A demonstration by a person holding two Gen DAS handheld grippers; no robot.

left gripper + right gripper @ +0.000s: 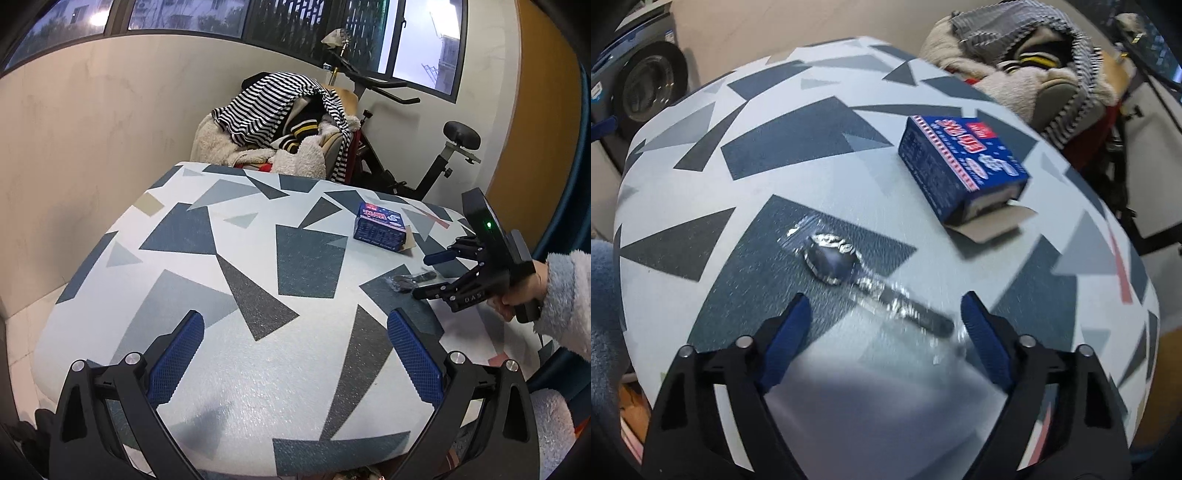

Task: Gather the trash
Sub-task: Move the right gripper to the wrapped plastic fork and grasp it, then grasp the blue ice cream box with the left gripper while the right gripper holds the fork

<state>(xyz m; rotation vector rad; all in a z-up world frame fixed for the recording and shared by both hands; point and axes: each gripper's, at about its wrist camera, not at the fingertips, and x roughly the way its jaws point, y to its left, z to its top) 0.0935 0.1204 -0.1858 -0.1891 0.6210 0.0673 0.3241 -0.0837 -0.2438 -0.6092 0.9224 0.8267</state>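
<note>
Spoon: black plastic spoon (849, 275) in clear wrap, flat on the table's near right part; bowl toward the table's middle, handle running toward the right gripper's right finger. Also seen in the left wrist view (410, 281).
Box: blue carton (964, 158), lying flat beyond the spoon, apart from it; near end flap open. Contents cannot be told.
Right gripper: (884, 321) hangs over the spoon handle, tilted steeply down; fingers apart, handle end between the tips, pads not pressing it. In the left wrist view (430, 275) its tips sit just beside the spoon.
Hand: (517, 291) grips the right gripper's handle; fuzzy pale-blue sleeve (565, 295).
Left gripper: (295, 345) over the table's near middle, fingers wide apart, nothing between them.
Table: (229, 236) white cloth with grey and blue triangles; left half bare.
Far edge: chair heaped with clothes (280, 125), touching or just behind the table.
Room: exercise bike (424, 162) behind the chair, windows above, plain wall left.
Left side, right wrist view: washing machine (646, 81) past the table edge.
</note>
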